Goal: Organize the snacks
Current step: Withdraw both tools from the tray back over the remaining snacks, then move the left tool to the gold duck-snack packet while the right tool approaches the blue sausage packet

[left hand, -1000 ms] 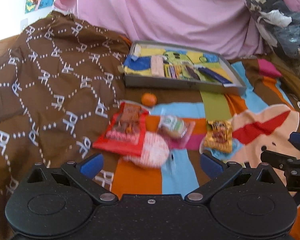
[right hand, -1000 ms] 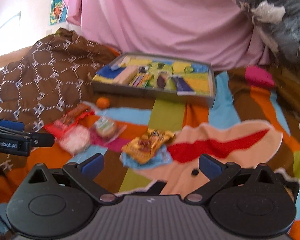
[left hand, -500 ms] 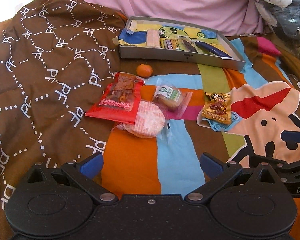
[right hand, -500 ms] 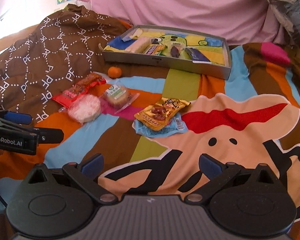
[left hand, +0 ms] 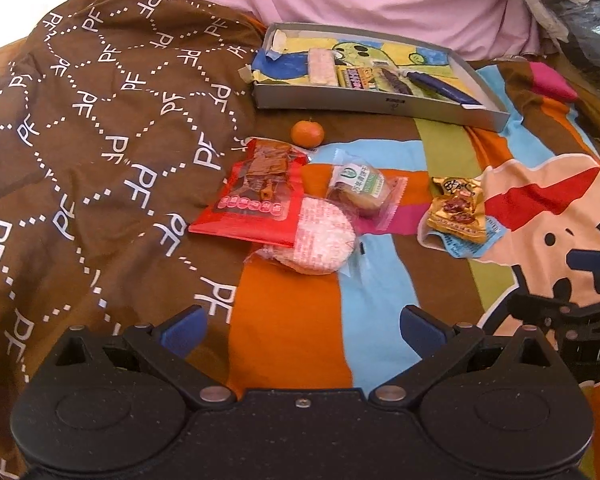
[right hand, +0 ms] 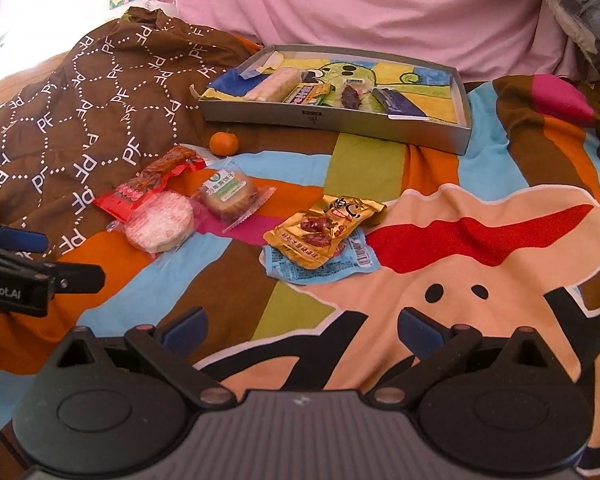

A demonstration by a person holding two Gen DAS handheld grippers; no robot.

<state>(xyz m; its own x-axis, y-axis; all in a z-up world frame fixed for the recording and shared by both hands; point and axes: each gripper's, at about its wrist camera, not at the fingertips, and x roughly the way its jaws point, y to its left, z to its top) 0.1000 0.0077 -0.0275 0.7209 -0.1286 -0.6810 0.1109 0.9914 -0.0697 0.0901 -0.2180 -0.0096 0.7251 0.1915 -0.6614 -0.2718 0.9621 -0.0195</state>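
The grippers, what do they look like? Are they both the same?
Nearly. The left gripper is black plastic with two round discs and blue fingertips. The right gripper matches, but its middle is grey and ribbed. White lettering on the left one's side reads "Robot.AI".

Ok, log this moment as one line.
left tongs open | right tongs open | five snacks loose | tray part filled

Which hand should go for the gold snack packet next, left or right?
Probably right. The gold packet lies almost straight ahead of the right tongs, which are open and empty. From the left tongs it sits off to the right, beyond the round rice cracker.
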